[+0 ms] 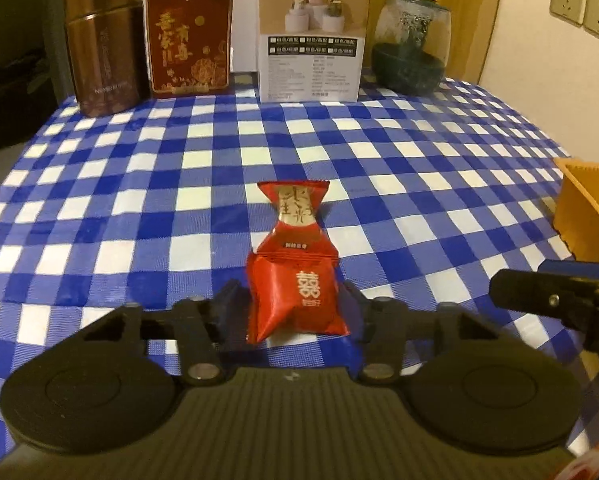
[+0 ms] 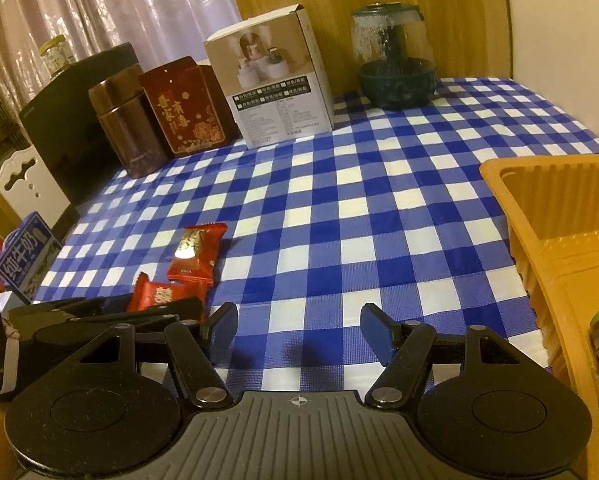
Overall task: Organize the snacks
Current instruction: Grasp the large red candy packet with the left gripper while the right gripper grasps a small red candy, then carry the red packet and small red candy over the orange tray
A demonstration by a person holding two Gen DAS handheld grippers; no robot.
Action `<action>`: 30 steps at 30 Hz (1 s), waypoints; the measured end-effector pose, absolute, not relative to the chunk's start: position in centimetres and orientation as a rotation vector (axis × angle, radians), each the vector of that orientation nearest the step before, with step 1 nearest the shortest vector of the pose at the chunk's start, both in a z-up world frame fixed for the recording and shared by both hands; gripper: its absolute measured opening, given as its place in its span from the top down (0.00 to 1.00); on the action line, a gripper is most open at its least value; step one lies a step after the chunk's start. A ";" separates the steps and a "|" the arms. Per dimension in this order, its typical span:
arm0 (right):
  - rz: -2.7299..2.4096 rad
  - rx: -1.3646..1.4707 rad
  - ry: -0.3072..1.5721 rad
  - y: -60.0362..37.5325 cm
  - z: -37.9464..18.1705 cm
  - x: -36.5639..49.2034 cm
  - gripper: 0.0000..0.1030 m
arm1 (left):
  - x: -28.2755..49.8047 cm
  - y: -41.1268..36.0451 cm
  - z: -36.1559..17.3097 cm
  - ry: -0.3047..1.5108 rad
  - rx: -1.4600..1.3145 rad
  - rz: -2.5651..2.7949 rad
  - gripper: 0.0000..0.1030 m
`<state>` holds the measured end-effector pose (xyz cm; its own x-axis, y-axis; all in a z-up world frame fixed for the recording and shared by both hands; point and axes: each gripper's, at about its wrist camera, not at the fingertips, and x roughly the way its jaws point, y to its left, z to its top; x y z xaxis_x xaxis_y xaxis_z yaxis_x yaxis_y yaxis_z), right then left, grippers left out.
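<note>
Two red snack packets lie on the blue checked tablecloth (image 1: 139,184). The near packet (image 1: 295,300) sits between the fingers of my left gripper (image 1: 291,304), whose jaws stand on either side of it, close to its edges; I cannot tell if they press it. The far packet (image 1: 295,216) lies just beyond it. In the right wrist view both packets show at left, the near one (image 2: 155,296) and the far one (image 2: 195,256), with the left gripper (image 2: 99,312) around the near one. My right gripper (image 2: 299,332) is open and empty above the cloth.
An orange basket (image 2: 547,248) stands at the right, also in the left wrist view (image 1: 587,200). At the back stand a brown tin (image 1: 103,40), a red box (image 1: 189,36), a white carton (image 1: 311,36) and a glass jar (image 1: 411,40). A milk carton (image 2: 27,260) is at far left.
</note>
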<state>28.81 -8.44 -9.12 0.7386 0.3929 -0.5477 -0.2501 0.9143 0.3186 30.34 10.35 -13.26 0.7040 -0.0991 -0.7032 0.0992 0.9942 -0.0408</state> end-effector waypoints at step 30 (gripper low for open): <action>0.497 0.183 0.659 3.1 -9.9 37.1 0.49 | 28.6 19.2 -10.2 0.748 -0.163 -0.079 0.81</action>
